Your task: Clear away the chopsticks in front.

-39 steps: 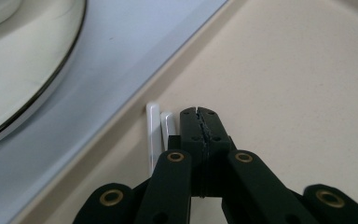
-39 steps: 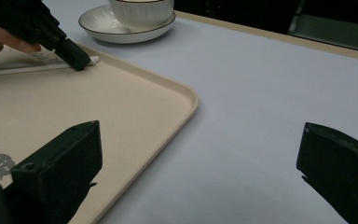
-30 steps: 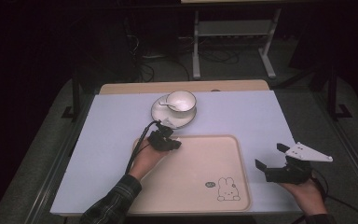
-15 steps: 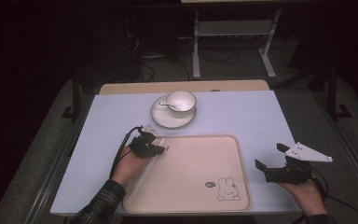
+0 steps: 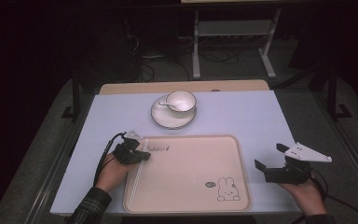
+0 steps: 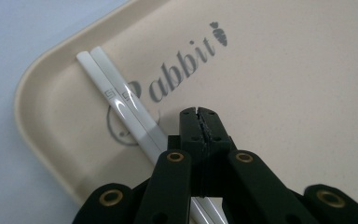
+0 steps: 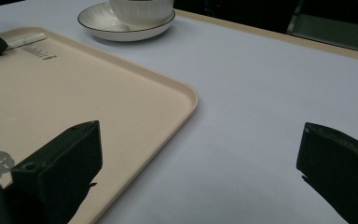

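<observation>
Centrally on the table (image 5: pixel 261 116) lies the beige rabbit tray (image 5: pixel 191 172). Off its right edge the right gripper (image 5: pixel 272 158) rests level, jaws wide and empty. At its far-left corner the left gripper (image 5: pixel 145 155) angles down, jaws together beside the white chopsticks (image 6: pixel 121 100).

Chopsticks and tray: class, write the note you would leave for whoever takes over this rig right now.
Left gripper: jaws shut, empty, over the tray's left part, beside the white chopsticks.
Right gripper: open, empty, over the table right of the tray.
Done: both chopsticks lie side by side on the tray, along its left edge.
Left: probably the cup, with its spoon, on the saucer behind the tray.
</observation>
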Demonstrator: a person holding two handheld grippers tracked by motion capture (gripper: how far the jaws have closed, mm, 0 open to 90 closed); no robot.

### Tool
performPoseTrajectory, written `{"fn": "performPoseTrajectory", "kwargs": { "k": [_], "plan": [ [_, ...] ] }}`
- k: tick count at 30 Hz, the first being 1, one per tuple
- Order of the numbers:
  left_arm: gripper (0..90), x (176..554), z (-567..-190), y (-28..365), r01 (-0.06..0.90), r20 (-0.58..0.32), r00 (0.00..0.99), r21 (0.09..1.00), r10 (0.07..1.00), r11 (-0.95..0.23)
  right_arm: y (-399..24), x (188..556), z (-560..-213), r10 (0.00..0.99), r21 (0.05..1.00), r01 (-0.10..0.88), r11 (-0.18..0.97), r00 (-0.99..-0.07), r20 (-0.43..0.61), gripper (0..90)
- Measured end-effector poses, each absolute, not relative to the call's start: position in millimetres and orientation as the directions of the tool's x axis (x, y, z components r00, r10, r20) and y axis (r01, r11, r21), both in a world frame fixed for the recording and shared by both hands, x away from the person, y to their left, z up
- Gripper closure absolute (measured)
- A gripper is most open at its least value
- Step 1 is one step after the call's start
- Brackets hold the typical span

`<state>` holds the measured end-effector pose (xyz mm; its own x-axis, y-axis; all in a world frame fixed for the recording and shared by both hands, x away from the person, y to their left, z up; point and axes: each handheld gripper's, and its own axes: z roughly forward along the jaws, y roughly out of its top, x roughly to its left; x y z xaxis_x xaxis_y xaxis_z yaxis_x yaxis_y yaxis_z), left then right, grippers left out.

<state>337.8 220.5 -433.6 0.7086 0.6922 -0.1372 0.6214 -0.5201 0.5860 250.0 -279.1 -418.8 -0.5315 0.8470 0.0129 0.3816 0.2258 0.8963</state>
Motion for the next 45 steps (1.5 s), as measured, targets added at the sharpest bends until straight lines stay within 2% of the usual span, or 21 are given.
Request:
{"fn": "performPoseTrajectory", "kwargs": {
  "k": [11,18,20,26,31,36,37,39,45],
  "plan": [
    [87.7,335,-434,226,0.622,-0.142,0.704,0.595,0.696,-0.508,-279,250,-419,0.845,0.896,0.379,0.23,-0.535,0.009,0.0],
    [79.7,334,-434,222,0.598,-0.122,0.718,0.612,0.686,-0.517,-278,249,-419,0.844,0.896,0.378,0.231,-0.537,0.009,0.0],
    [73.9,333,-432,222,0.588,-0.118,0.723,0.623,0.68,-0.517,-278,249,-419,0.843,0.896,0.379,0.232,-0.538,0.009,0.0],
    [52.9,312,-405,242,0.508,-0.094,0.725,0.741,0.682,-0.439,-278,249,-419,0.842,0.897,0.379,0.229,-0.54,0.013,0.0],
    [34.8,292,-402,267,0.489,-0.101,0.701,0.789,0.705,-0.373,-277,249,-419,0.839,0.896,0.38,0.23,-0.543,0.014,0.0],
    [21.4,275,-401,287,0.459,-0.076,0.678,0.821,0.731,-0.34,-276,249,-419,0.839,0.897,0.378,0.23,-0.544,0.014,0.0],
    [21.4,270,-402,292,0.445,-0.066,0.674,0.831,0.736,-0.334,-276,249,-419,0.838,0.897,0.377,0.232,-0.545,0.012,0.0],
    [15.5,263,-404,301,0.439,-0.061,0.657,0.841,0.751,-0.316,-276,248,-419,0.835,0.897,0.374,0.233,-0.549,0.012,0.0],
    [15.4,258,-411,309,0.454,-0.037,0.639,0.825,0.768,-0.338,-276,248,-419,0.837,0.896,0.377,0.235,-0.547,0.011,0.0]
  ]
}}
